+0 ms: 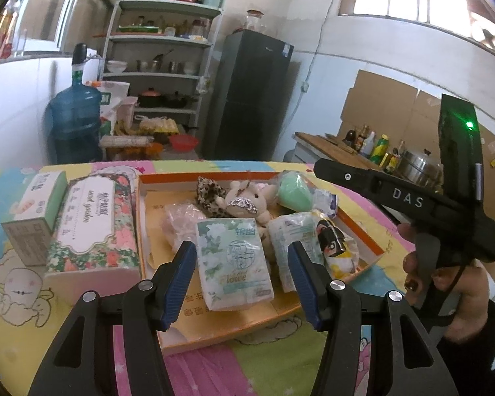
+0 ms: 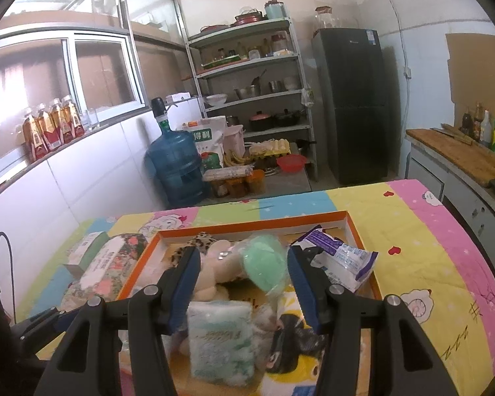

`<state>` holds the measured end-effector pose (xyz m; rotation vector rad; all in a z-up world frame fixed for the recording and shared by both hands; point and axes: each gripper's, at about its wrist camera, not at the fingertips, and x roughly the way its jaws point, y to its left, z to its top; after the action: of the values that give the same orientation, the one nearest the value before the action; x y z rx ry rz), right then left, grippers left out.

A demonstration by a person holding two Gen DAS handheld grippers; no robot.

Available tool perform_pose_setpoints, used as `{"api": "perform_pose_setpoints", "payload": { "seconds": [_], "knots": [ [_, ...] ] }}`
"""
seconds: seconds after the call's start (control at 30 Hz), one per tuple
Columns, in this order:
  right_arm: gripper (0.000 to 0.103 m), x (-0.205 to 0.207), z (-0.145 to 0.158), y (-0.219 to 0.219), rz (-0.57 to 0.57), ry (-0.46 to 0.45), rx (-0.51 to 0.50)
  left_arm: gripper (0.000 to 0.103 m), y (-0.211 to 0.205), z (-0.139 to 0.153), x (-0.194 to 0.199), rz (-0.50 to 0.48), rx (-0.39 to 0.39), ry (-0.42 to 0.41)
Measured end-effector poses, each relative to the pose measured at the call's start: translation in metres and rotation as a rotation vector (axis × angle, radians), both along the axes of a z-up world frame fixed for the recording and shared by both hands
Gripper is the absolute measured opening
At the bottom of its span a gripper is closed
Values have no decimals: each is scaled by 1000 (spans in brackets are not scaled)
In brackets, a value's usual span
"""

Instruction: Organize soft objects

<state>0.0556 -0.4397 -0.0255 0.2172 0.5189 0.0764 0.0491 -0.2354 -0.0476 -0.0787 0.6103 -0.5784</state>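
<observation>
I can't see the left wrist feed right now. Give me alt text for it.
The left gripper hovers with open, empty jaws over an orange-rimmed tray piled with soft items: a floral tissue pack nearest, a plush rabbit, a green ball. Two tissue boxes stand left of the tray on the colourful tablecloth; the right gripper shows at right.

Left gripper (image 1: 241, 277) up close: matte black linkage arms, a round silver screw at each pivot, and ribbed blue pads (image 1: 178, 283) lining both fingers. Over at three o'clock in the left wrist view, the right gripper (image 1: 412, 204) shows its side, a black angular body with "DAS" in pale letters, one small screw near the nose, a green light glowing on the upright block. The hand (image 1: 415, 264) wrapped round its handle has dark-painted nails. From its own camera, the right gripper matches: black arms, silver screws, blue ribbed pads (image 2: 300, 283)
</observation>
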Motion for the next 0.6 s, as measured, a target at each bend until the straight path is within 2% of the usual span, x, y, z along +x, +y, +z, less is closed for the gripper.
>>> {"api": "perform_pose_setpoints", "payload": {
  "seconds": [0.37,0.6],
  "knots": [
    [55,-29,11,27,-3,-19,-24,59,32,13,-20,71,1,-44],
    [55,-48,16,55,17,-40,-29,59,60,21,-37,172,13,-79]
  ]
}}
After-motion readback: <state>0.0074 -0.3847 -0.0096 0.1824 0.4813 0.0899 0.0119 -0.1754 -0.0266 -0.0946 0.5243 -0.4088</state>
